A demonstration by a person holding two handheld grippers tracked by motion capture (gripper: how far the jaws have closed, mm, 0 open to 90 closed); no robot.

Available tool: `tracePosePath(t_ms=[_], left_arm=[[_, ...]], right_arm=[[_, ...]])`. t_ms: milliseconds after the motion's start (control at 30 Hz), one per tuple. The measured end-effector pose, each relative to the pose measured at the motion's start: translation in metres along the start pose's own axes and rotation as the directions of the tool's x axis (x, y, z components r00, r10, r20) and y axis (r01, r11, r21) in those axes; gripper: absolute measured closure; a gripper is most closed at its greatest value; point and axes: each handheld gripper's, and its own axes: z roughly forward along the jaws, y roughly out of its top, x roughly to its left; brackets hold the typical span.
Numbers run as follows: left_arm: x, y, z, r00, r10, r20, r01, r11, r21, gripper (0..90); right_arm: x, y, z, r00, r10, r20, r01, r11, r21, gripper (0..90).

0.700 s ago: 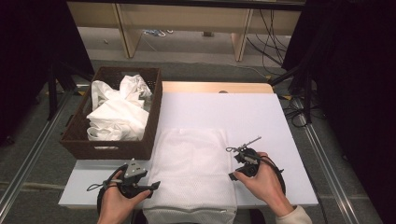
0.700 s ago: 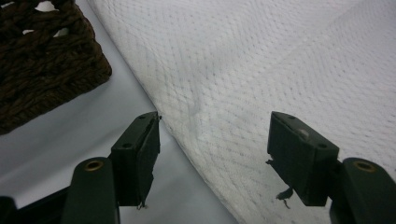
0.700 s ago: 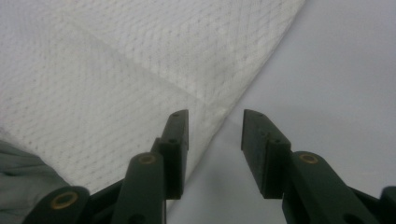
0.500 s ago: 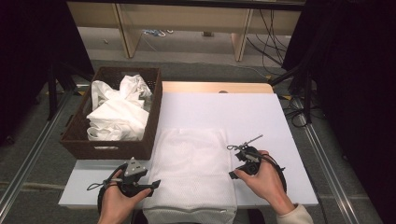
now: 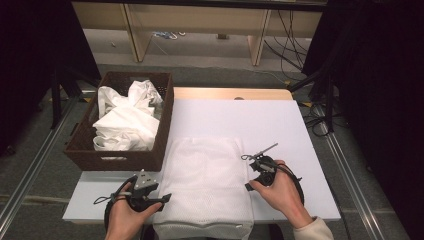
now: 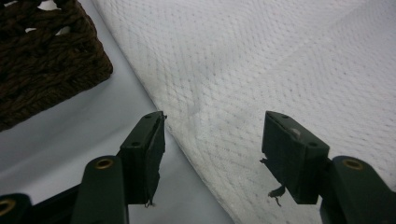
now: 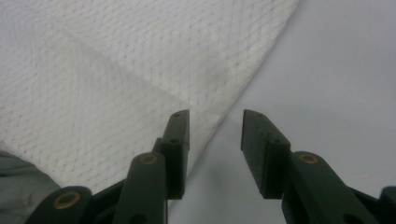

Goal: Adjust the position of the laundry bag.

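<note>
White mesh cloth (image 5: 209,186) lies flat on the table (image 5: 280,125), its near end hanging over the front edge, so both side edges are easy to reach. I have the left tongs (image 6: 212,140) standing wide astride its left edge, touching nothing. My right tongs (image 7: 215,140) gape at the right edge, also empty, one pad over the fabric and one over bare table. I judge I'm lining up to pinch both edges for a fold. Left of the cloth, the dark woven basket (image 5: 85,150) holds crumpled white laundry (image 5: 125,117), heaped loosely.
</note>
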Motion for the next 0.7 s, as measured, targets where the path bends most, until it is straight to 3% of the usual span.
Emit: tracePosePath(t_ms=[33,67,133,167,233,267,367,400,433,500,533,567,633,667,700], left_arm=[[0.001,0.0,0.001,0.9999,-0.008,0.008,0.008,0.9999,0.015,39.7],[0.001,0.0,0.003,1.0,-0.002,-0.005,0.002,0.9999,0.014,40.2],[0.001,-0.001,0.005,1.0,-0.006,0.0,0.006,0.9994,0.034,41.2],[0.001,-0.001,0.006,1.0,-0.007,0.002,0.007,0.9994,0.035,42.1],[0.0,-0.002,0.01,0.9998,-0.021,0.003,0.021,0.9991,0.036,44.0],[0.001,-0.001,0.009,0.9999,0.013,0.004,-0.013,0.999,0.042,45.1],[0.001,-0.002,0.009,0.9993,0.036,-0.007,-0.036,0.9985,0.041,53.6],[0.0,-0.002,0.01,0.9996,0.028,-0.01,-0.027,0.9991,0.034,54.9],[0.0,-0.002,0.009,0.9989,0.046,-0.008,-0.045,0.9982,0.039,56.6],[-0.003,-0.002,0.01,0.9993,0.032,-0.017,-0.032,0.9992,0.026,62.6],[-0.004,-0.001,0.01,0.9984,0.056,-0.004,-0.056,0.9976,0.041,66.2],[-0.006,-0.001,0.01,0.999,0.044,-0.002,-0.044,0.9983,0.037,68.6],[-0.007,-0.001,0.011,0.9995,0.028,-0.013,-0.028,0.999,0.035,74.3],[-0.008,0.0,0.01,0.9991,0.041,-0.006,-0.041,0.9981,0.045,77.9],[-0.009,0.001,0.012,0.9997,0.025,-0.009,-0.024,0.999,0.037,81.3]], right_arm=[[-0.003,0.0,0.002,0.9989,-0.048,0.003,0.048,0.998,-0.029,62.9],[0.0,0.001,0.003,0.9999,0.0,0.013,0.0,1.0,0.001,62.8],[-0.003,0.003,0.007,0.9994,-0.034,0.006,0.034,0.999,-0.007,63.0],[-0.001,0.004,0.007,1.0,-0.005,0.009,0.004,1.0,0.009,62.9],[-0.005,0.007,0.012,0.9966,-0.078,0.024,0.079,0.996,-0.03,63.2],[-0.004,0.008,0.013,0.996,-0.082,0.033,0.083,0.996,-0.029,63.6],[0.0,0.009,0.018,0.9948,-0.082,0.06,0.082,0.997,-0.003,66.7],[0.001,0.008,0.018,0.9951,-0.071,0.069,0.07,0.997,0.021,68.0],[0.003,0.009,0.019,0.9946,-0.075,0.072,0.072,0.996,0.044,68.9],[0.004,0.009,0.021,0.994,-0.076,0.079,0.072,0.996,0.052,69.7],[0.007,0.009,0.024,0.9921,-0.087,0.09,0.081,0.994,0.07,72.6],[0.007,0.009,0.024,0.9894,-0.118,0.085,0.113,0.991,0.07,77.0],[0.009,0.009,0.025,0.9892,-0.119,0.085,0.114,0.991,0.068,79.9],[0.016,0.009,0.026,0.9908,-0.104,0.087,0.098,0.993,0.069,87.0],[0.018,0.01,0.026,0.9885,-0.117,0.096,0.11,0.991,0.074,88.3]])
